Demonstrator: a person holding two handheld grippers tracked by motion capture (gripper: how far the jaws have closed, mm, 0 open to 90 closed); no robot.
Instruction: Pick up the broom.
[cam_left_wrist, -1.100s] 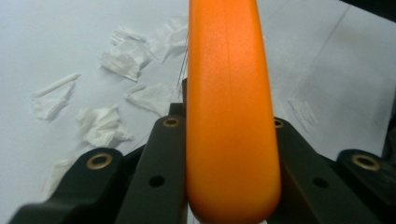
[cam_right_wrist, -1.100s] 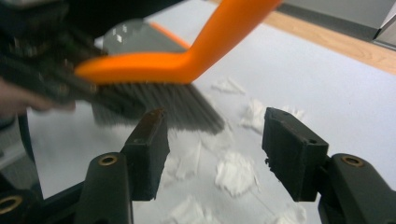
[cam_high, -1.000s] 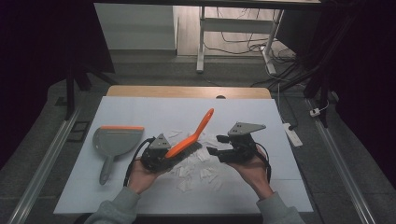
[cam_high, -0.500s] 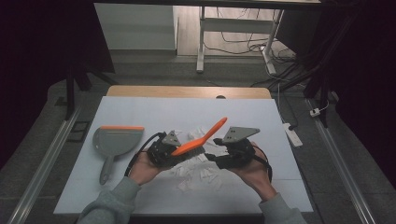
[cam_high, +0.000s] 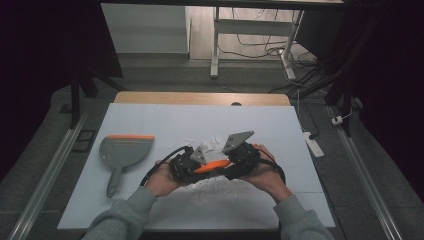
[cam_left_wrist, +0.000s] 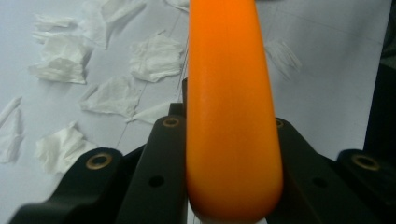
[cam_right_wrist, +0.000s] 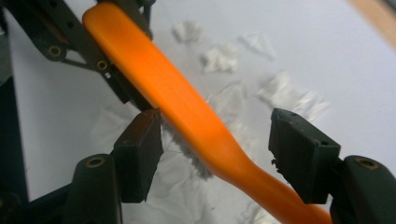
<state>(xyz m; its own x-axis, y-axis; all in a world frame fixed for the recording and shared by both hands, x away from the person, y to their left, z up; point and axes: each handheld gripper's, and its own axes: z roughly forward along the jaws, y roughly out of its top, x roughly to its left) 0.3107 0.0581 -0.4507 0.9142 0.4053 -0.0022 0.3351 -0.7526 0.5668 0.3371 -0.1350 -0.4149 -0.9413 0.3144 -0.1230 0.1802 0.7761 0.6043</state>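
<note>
I'm clamping the orange brush (cam_left_wrist: 233, 121) handle in my left hand-held gripper (cam_high: 186, 166), low over the table (cam_high: 150, 125) and the paper scraps (cam_left_wrist: 60, 60). Its long axis is running level, left to right, passing between my right hand-held gripper (cam_right_wrist: 217, 154) jaws, which have just been opening, pads not pressing. Right is nearer the far end.

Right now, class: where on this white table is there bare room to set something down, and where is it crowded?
Bare: the white table's far strip behind the grey, orange-edged plastic dustpan, and the right side. Crowded: the middle, where scraps of torn white tissue lie scattered.
</note>
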